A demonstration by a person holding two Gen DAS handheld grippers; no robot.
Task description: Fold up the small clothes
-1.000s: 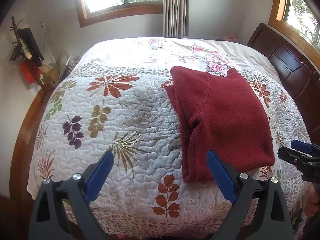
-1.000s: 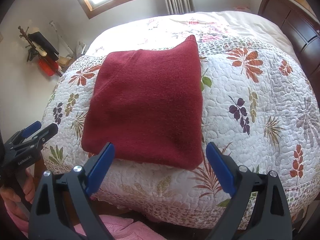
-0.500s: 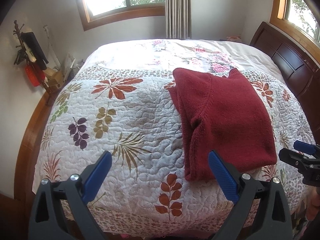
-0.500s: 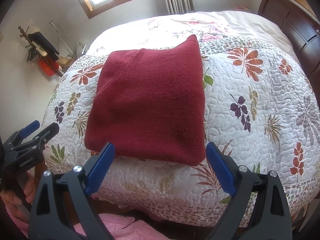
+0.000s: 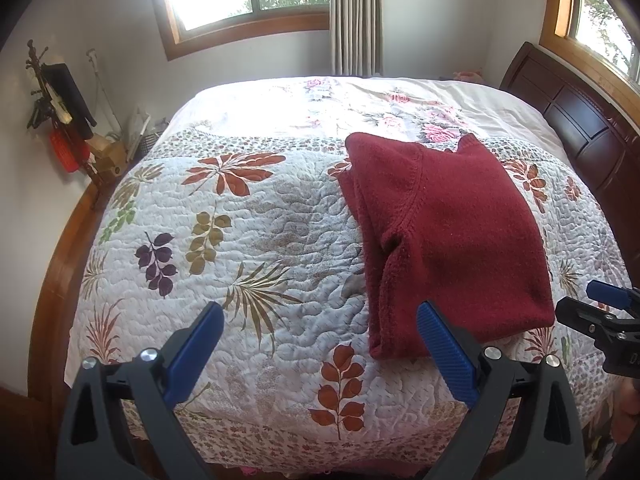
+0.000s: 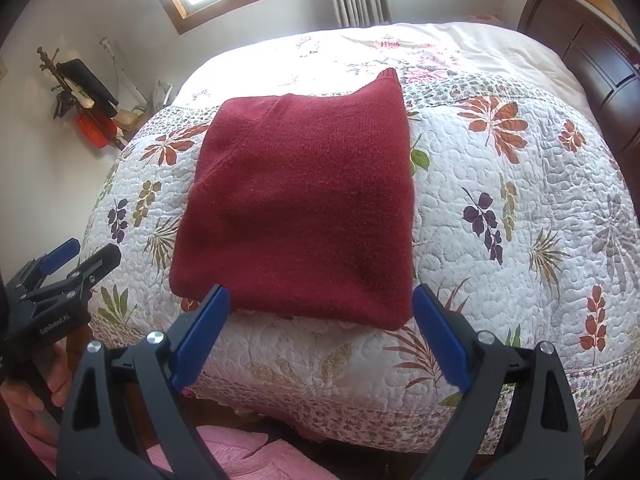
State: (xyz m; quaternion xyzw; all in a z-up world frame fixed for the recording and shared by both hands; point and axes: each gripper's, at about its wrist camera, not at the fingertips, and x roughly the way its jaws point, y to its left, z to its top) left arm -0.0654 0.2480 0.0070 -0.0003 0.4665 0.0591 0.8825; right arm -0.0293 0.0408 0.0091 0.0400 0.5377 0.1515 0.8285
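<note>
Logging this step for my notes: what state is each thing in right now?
red sweater: folded into a rectangle, lying flat on the quilt, not gripped.
left hand-held gripper: open, empty, short of the sweater's near left corner.
right hand-held gripper: open, empty, at the sweater's near edge.
quilt: spread over the bed.
curtain: drawn aside, bunched.

One red sweater (image 6: pixel 296 200), two tools (image 5: pixel 320 344) (image 6: pixel 320 328)
</note>
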